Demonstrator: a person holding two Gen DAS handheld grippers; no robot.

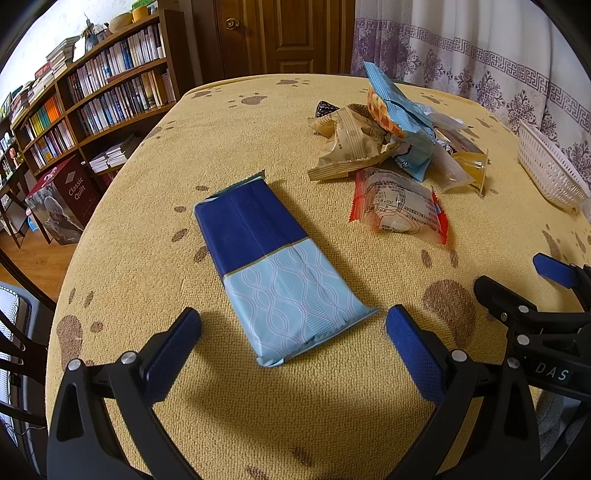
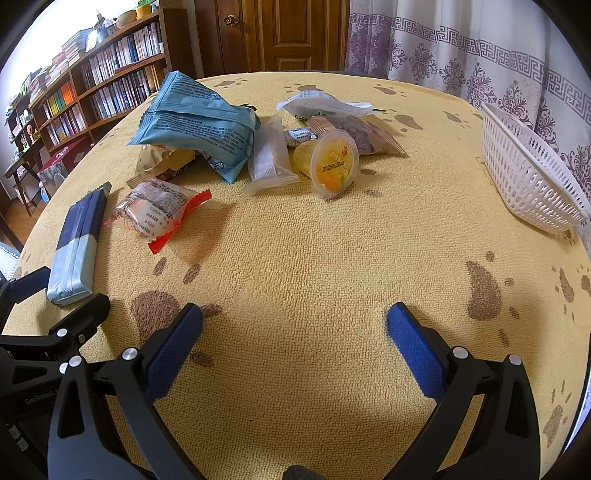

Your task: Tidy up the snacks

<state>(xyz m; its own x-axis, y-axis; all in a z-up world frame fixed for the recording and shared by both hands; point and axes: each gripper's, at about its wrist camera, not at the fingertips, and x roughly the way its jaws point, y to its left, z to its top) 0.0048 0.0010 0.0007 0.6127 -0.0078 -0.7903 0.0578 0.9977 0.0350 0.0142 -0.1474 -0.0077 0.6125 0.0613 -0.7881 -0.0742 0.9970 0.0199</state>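
A long navy and pale blue snack pack (image 1: pixel 273 266) lies flat on the yellow tablecloth, just ahead of my open, empty left gripper (image 1: pixel 293 328); it also shows at the left of the right wrist view (image 2: pixel 77 247). A red-edged clear packet (image 1: pixel 400 205) (image 2: pixel 159 210) lies beside a pile of snacks (image 1: pixel 384 129): a blue bag (image 2: pixel 195 122), a clear sachet (image 2: pixel 269 158), a jelly cup (image 2: pixel 334 162). My right gripper (image 2: pixel 295 325) is open and empty over bare cloth, short of the pile. A white slotted basket (image 2: pixel 528 170) (image 1: pixel 550 166) stands at the right.
The table (image 2: pixel 295 258) has a yellow cloth with brown paw prints. Bookshelves (image 1: pixel 92 92) and a boxed quilt (image 1: pixel 62 203) stand off the left edge. A wooden door (image 1: pixel 280 33) and a patterned curtain (image 2: pixel 480 55) are behind the table. A chair (image 1: pixel 14 332) stands at lower left.
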